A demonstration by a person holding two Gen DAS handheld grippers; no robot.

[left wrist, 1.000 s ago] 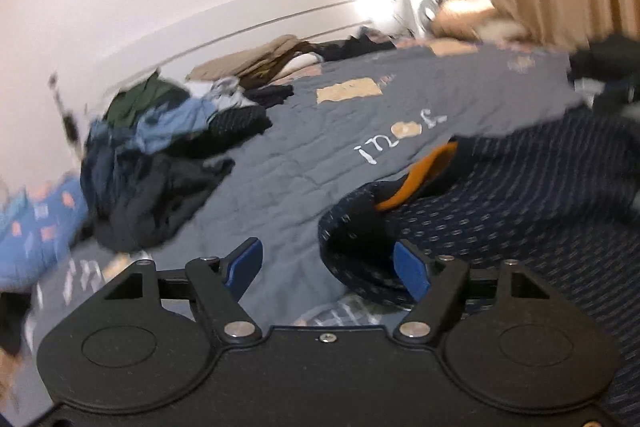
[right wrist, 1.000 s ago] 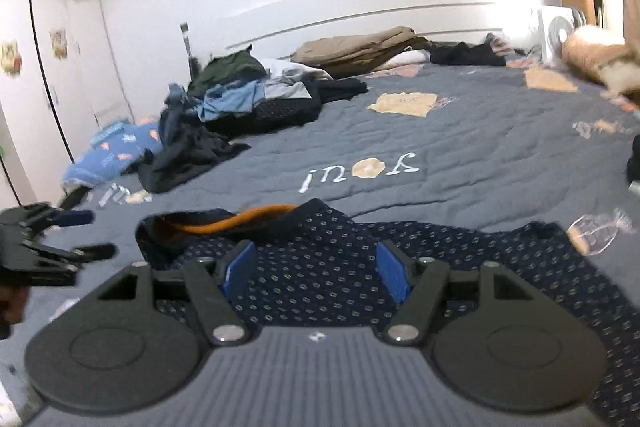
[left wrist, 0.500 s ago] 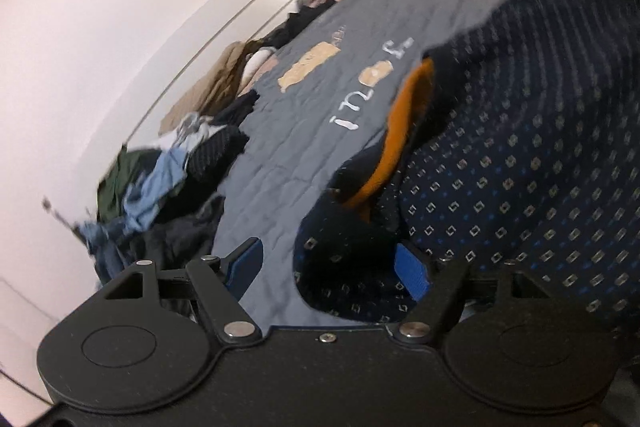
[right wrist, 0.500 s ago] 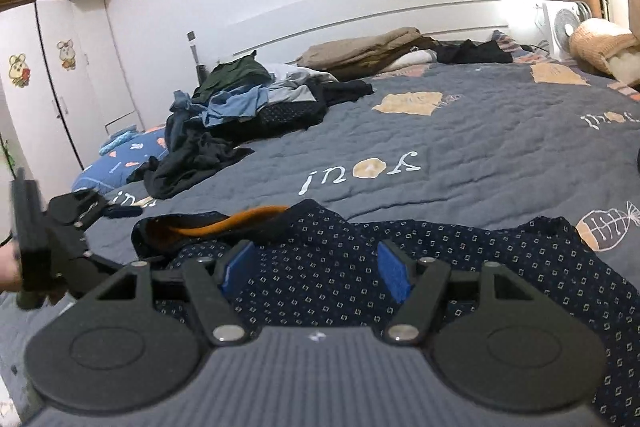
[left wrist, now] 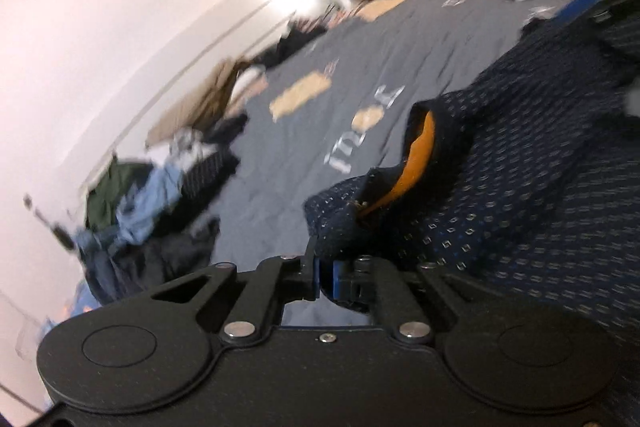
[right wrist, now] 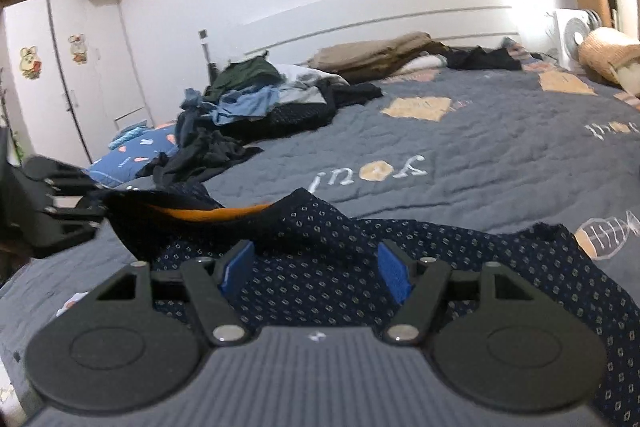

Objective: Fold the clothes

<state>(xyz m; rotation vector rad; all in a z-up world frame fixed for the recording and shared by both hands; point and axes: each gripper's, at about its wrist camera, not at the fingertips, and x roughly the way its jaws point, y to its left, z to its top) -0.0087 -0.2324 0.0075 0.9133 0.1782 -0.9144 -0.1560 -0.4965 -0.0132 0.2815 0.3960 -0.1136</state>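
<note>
Navy patterned shirt [right wrist: 320,267] with orange collar lining [left wrist: 420,151] spread on grey quilted bedspread [right wrist: 480,155]. Left gripper [left wrist: 326,273] clenched on shirt's edge near collar, cloth pinched between blue pads, fabric lifted off bed. Right gripper [right wrist: 316,267] hovers over shirt's middle, jaws wide, gripping nothing. Pile of unfolded clothes [right wrist: 256,103] well beyond, near white headboard [right wrist: 380,15].
</note>
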